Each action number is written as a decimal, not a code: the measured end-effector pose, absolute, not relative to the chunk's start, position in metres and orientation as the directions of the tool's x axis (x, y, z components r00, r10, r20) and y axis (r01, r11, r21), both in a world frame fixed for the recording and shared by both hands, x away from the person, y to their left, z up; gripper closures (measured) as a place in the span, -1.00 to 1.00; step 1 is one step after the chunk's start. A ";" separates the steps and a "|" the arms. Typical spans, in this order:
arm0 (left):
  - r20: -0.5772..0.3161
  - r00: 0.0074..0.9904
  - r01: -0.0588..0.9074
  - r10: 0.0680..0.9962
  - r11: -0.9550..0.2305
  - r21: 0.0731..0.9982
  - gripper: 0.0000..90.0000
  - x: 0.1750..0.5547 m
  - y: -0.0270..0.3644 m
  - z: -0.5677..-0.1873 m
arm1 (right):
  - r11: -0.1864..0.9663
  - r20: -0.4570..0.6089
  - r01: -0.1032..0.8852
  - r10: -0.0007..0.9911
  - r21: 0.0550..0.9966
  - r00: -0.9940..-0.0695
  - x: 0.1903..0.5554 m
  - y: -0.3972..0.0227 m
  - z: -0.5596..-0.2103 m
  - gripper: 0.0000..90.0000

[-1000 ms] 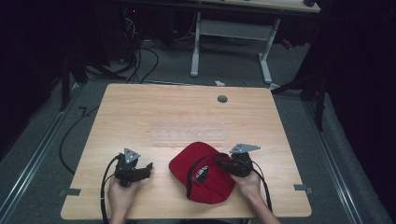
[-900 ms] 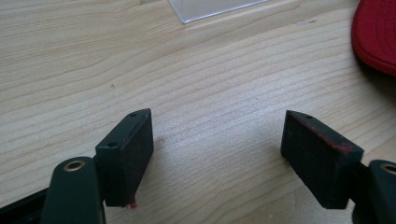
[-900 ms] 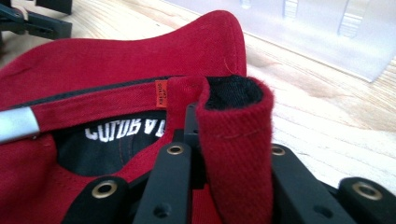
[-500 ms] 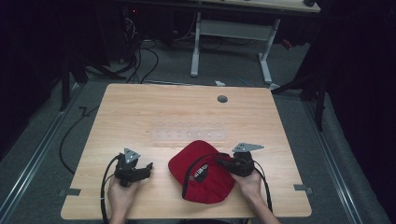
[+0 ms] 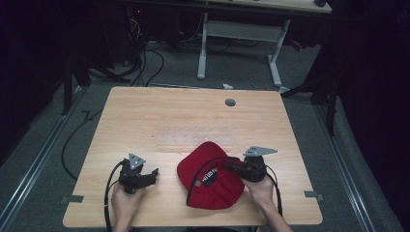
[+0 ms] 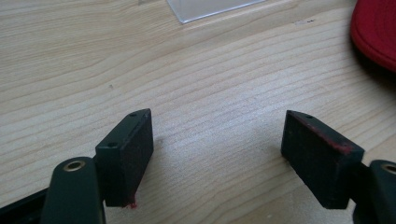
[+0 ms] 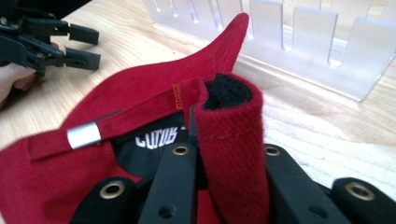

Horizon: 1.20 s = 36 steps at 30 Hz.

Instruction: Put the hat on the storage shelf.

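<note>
A red cap (image 5: 212, 180) lies on the wooden table (image 5: 188, 121) near its front edge, upside down with white lettering inside. My right gripper (image 5: 233, 169) is shut on a folded part of the cap's rear band (image 7: 231, 135), which stands pinched between its jaws. The cap's strap with a silver metal tip (image 7: 84, 135) hangs to the left. My left gripper (image 5: 152, 175) rests on the table to the left of the cap, open, its pads (image 6: 133, 149) wide apart over bare wood. The cap's brim edge (image 6: 376, 32) lies to its right.
A clear plastic slotted rack (image 5: 193, 139) lies flat across the table's middle, just beyond the cap; it rises behind the cap (image 7: 299, 42). A round grommet hole (image 5: 230, 102) sits near the far edge. Cables and a desk frame stand on the floor beyond.
The right gripper has shifted slightly with the cap's band in it, and the cap has moved a little with it. The left gripper has stayed put.
</note>
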<state>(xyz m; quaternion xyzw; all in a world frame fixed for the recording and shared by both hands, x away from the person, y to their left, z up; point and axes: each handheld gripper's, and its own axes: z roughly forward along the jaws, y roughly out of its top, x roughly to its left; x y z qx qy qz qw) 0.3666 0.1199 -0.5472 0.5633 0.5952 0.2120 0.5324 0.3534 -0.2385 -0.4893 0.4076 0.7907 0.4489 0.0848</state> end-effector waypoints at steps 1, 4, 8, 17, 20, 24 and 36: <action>-0.395 0.201 0.445 0.896 0.275 0.852 -0.43 0.367 0.120 -0.547 | 0.261 0.233 0.569 0.722 0.780 -0.651 0.353 -0.239 -0.487 0.86; -0.397 0.199 0.445 0.896 0.278 0.851 -0.44 0.367 0.120 -0.547 | 0.258 0.233 0.565 0.722 0.783 -0.652 0.352 -0.241 -0.482 0.86; -0.396 0.201 0.448 0.896 0.276 0.851 -0.45 0.367 0.120 -0.547 | 0.256 0.232 0.563 0.721 0.786 -0.652 0.351 -0.243 -0.477 0.86; -0.395 0.206 0.450 0.895 0.272 0.851 -0.46 0.367 0.120 -0.547 | 0.247 0.225 0.557 0.731 0.793 -0.645 0.348 -0.250 -0.465 0.86; -0.396 0.208 0.449 0.895 0.272 0.851 -0.46 0.367 0.120 -0.547 | 0.246 0.218 0.554 0.737 0.795 -0.640 0.348 -0.253 -0.461 0.86; -0.395 0.211 0.453 0.894 0.268 0.850 -0.44 0.367 0.120 -0.547 | 0.240 0.211 0.542 0.738 0.805 -0.641 0.347 -0.256 -0.453 0.86; -0.388 0.317 0.434 0.866 0.231 0.871 -0.48 0.352 0.101 -0.535 | 0.217 0.219 0.537 0.743 0.815 -0.632 0.350 -0.263 -0.438 0.86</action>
